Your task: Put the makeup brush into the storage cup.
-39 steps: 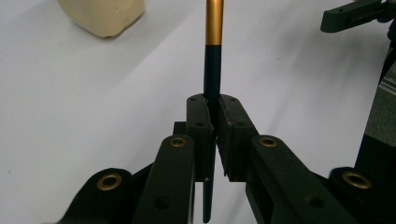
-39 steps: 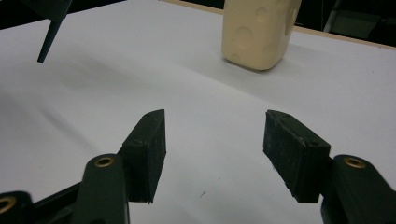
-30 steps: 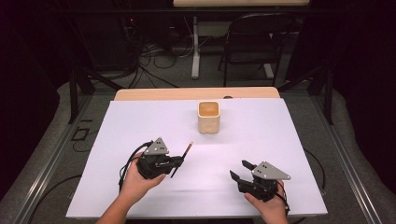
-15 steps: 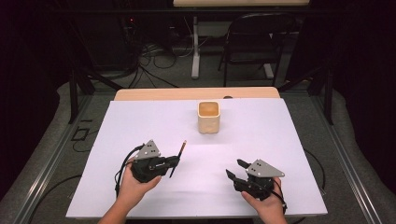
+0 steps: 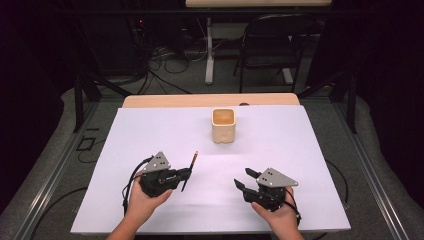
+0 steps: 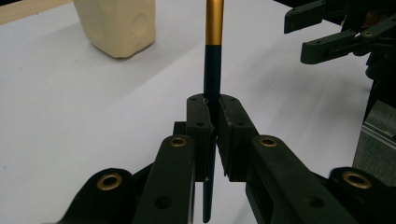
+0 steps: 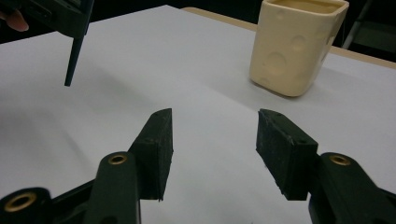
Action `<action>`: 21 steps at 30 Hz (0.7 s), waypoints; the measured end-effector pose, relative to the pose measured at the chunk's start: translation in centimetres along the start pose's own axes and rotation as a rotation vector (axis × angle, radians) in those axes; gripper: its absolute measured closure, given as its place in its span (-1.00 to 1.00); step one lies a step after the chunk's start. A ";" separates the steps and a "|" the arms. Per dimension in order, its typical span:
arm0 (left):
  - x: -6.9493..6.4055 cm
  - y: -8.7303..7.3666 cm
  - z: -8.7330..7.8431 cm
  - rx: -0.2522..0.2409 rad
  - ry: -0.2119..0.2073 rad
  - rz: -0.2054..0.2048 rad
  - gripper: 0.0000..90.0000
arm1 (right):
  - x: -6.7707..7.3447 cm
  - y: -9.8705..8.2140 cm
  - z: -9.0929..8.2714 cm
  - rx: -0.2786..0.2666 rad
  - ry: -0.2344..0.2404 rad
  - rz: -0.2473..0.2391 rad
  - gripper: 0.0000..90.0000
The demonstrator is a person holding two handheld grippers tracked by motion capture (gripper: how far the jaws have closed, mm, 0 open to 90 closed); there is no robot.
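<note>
From the high view, one slim dark pencil with a gold end stood tilted above the white table, clamped in the left gripper; the right gripper, jaws apart and just closing a little on nothing, waited nearby, and one cream square ceramic cup stood beyond. In the left gripper view, the pads pinched the pencil's dark shaft mid-length; it looked light, stiff and smooth, likely to pivot. In the right gripper view, two empty jaws faced that single cup.

The high view looks forward and down over the whole white table. Both gripper views sit low and close above it, sharing the far cream cup.
</note>
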State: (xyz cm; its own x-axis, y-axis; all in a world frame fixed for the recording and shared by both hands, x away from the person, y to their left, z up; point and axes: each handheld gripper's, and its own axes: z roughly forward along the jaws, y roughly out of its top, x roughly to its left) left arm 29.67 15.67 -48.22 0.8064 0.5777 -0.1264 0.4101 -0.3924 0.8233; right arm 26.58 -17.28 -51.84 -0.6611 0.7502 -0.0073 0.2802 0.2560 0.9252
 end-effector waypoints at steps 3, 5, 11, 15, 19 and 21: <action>0.0 0.0 0.1 -0.002 0.000 0.000 0.86 | -0.1 0.3 0.2 0.016 0.010 0.016 0.04; -0.1 0.0 0.1 -0.003 0.002 0.002 0.86 | -0.2 0.5 0.4 0.022 0.026 0.029 0.09; -0.2 0.0 0.4 -0.010 0.004 -0.002 0.86 | -0.2 0.9 1.1 0.026 0.040 0.038 0.12; -0.4 0.0 0.7 -0.007 0.007 -0.002 0.86 | -0.3 1.3 1.6 0.010 0.053 0.057 0.16; -0.4 0.0 1.1 -0.006 0.007 -0.007 0.86 | -0.4 2.0 1.9 0.012 0.066 0.066 0.26; -0.5 0.1 1.3 -0.008 0.005 -0.011 0.86 | -0.4 2.3 2.1 0.012 0.067 0.071 0.27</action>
State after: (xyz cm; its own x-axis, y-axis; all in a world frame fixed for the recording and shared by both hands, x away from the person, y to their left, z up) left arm 29.88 14.40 -48.77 0.7999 0.5852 -0.1329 0.4154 -0.3802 0.8264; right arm 28.94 -15.73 -50.47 -0.6842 0.7244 0.0838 0.3362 0.2114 0.9177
